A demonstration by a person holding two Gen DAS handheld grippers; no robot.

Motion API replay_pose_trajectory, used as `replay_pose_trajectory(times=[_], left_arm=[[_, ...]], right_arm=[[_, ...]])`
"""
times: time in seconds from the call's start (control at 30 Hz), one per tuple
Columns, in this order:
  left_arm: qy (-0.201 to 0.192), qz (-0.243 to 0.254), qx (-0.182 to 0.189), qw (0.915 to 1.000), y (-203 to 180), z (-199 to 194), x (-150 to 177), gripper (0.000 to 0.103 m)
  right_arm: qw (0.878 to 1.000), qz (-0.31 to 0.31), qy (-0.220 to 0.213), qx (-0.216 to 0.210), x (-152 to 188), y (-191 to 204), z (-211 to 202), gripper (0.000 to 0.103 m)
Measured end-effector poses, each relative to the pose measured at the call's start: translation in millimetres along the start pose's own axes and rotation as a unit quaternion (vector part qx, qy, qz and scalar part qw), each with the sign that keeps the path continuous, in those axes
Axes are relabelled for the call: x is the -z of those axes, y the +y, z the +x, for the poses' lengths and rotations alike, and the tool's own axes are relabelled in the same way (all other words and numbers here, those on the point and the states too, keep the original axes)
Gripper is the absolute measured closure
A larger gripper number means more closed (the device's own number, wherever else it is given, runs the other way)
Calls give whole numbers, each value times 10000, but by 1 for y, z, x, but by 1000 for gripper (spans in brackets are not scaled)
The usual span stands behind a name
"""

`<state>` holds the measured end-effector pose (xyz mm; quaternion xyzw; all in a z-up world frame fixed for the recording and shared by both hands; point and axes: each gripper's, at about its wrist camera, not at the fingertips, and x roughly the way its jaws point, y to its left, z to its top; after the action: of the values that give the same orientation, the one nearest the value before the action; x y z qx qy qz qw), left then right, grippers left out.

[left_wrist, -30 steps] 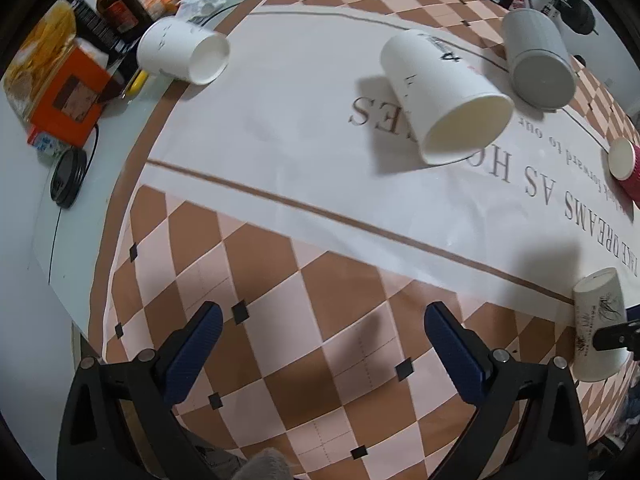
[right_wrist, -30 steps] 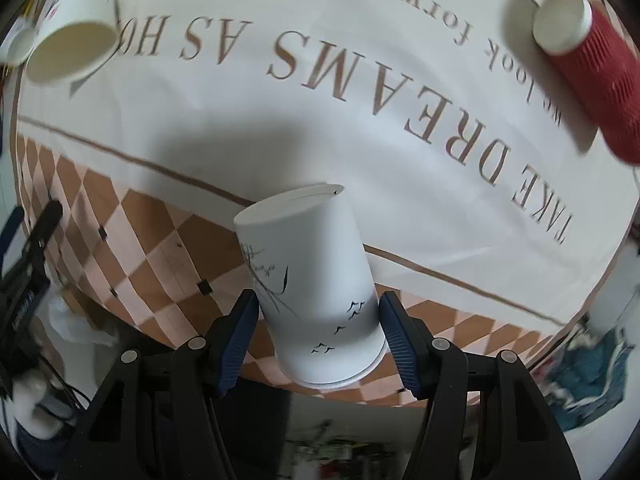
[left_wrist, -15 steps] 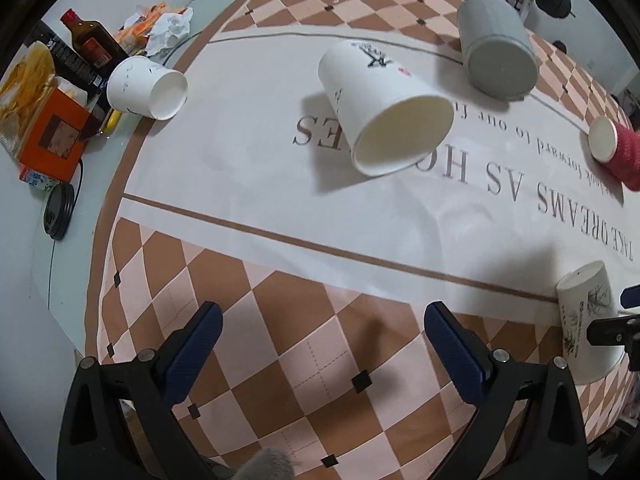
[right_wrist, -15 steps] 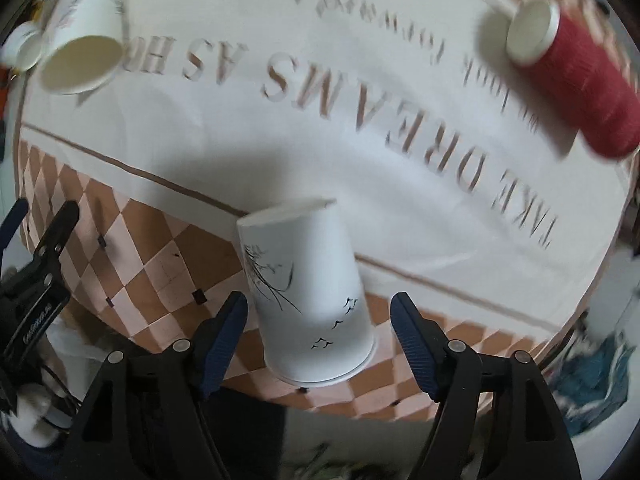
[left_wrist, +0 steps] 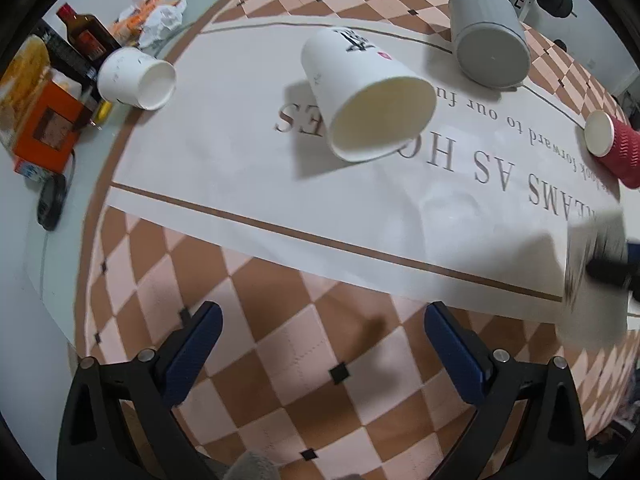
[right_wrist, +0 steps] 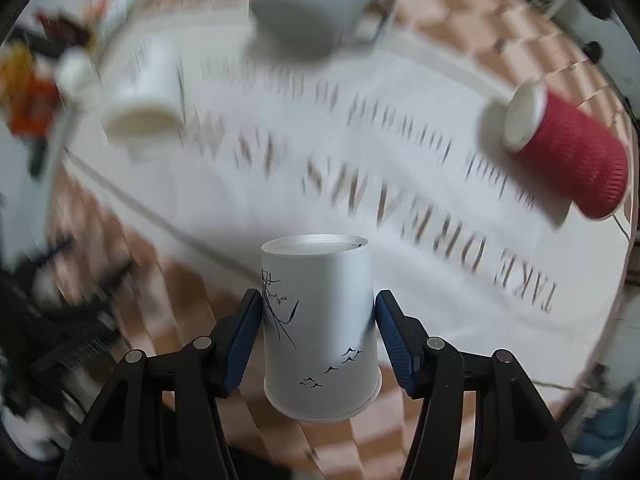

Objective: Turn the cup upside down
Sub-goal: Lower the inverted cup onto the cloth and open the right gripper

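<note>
Cup (right_wrist: 320, 332) clamped between right gripper (right_wrist: 318, 330) blue fingers (right_wrist: 244, 336), base forward

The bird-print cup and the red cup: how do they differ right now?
The bird-print cup is smooth and white, while the red cup is ribbed. The bird-print cup is clamped between the right gripper fingers, while the red cup lies untouched on its side on the tablecloth. Both are disposable cups.
</note>
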<state>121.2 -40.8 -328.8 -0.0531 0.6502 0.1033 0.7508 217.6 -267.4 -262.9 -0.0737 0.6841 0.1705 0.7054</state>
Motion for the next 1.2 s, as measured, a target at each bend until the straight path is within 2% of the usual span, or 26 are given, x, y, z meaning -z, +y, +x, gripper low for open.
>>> replay_pose_trajectory(times=[0.07, 0.13, 0.23, 0.3, 0.47, 0.73, 0.97, 1.03, 1.17, 1.2], left_arm=[[28, 35, 69, 10000, -8, -1, 2, 0], [8, 139, 76, 9999, -15, 0, 2, 0], [-5, 289, 18, 9996, -23, 6, 0, 0], [-32, 385, -18, 9993, -27, 8, -2, 0], [-79, 610, -43, 9981, -33, 12, -1, 0], [-192, 796, -48, 9966, -35, 8, -5, 0], [-242, 904, -69, 9956, -40, 3, 0, 0], [-244, 919, -82, 9954, -40, 0, 2, 0], [-321, 953, -71, 9949, -43, -17, 12, 0], [-348, 969, -56, 9947, -43, -25, 15, 0]], right_arm=[[9975, 249, -651, -147, -1, -6, -17, 43], [9889, 510, -1373, -252, 0, -8, -28, 43], [9736, 700, -2160, -225, 5, -6, -26, 43], [9671, 692, -2443, -130, 1, -3, -23, 43], [9552, 515, -2911, 161, 26, 16, -3, 43], [9513, 475, -3027, 352, 53, 28, 6, 42], [9576, 731, -2748, 468, 69, 26, 11, 41], [9572, 859, -2713, 531, 75, 23, 8, 33], [9529, 1177, -2704, 714, 94, 18, -9, 25], [9524, 1258, -2668, 773, 99, 17, -14, 18]])
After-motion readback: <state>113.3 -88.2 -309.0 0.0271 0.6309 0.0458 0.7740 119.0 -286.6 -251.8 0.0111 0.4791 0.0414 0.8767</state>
